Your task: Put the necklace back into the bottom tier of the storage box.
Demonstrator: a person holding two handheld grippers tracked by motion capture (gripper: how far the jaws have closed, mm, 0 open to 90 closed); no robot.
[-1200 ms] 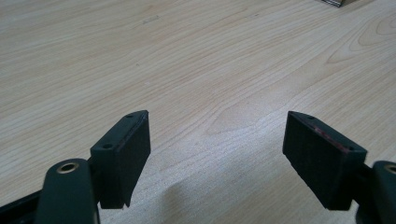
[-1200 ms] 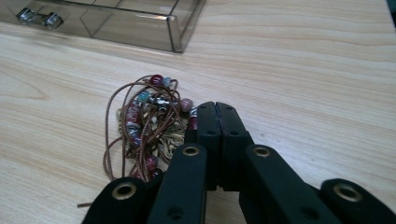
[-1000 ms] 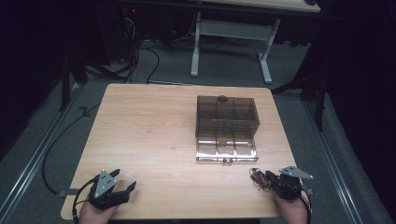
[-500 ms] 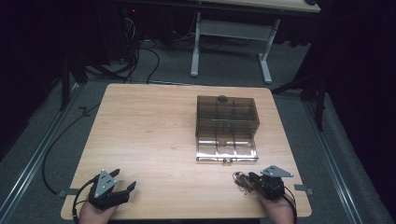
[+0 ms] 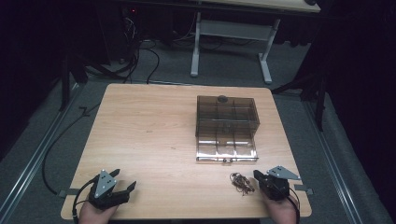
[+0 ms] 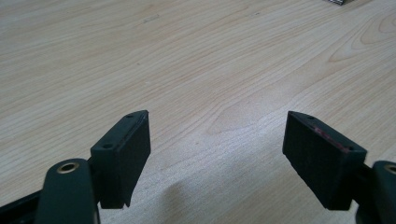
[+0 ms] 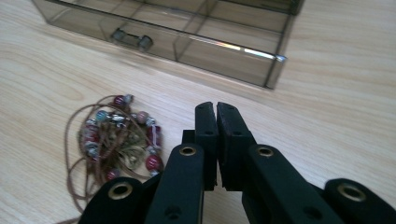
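A beaded necklace (image 7: 114, 140) lay in a loose heap on the desk (image 5: 154, 135) near its front right corner, just in front of the clear plastic box (image 5: 226, 128) with its pulled-out drawer (image 7: 187, 39). In the high view the necklace (image 5: 242, 183) sat just beside the right gripper (image 5: 258, 174), apart from it and touching nothing else. The right gripper (image 7: 216, 114) had its jaws pressed together with nothing between them, and its tip pointed toward the drawer's front rather than at the beads.

The left gripper (image 6: 217, 140) rested near the front left corner of the desk with its jaws spread wide over bare wood, well apart from the necklace.

The necklace looked light and wholly limp: a thin brown cord coiled around a cluster of red and pale beads with a small metal pendant in the middle. It would probably sag and trail when lifted, and the cord could snag on the drawer's wall or its dividers. The beads looked hard and smooth, so a pinch on a single one would likely slip. The better hold seemed to be the dense knot of beads and pendant at the centre, where several strands cross, so most of the heap would rise together. A pinch on the loose outer cord alone would leave the rest dangling.
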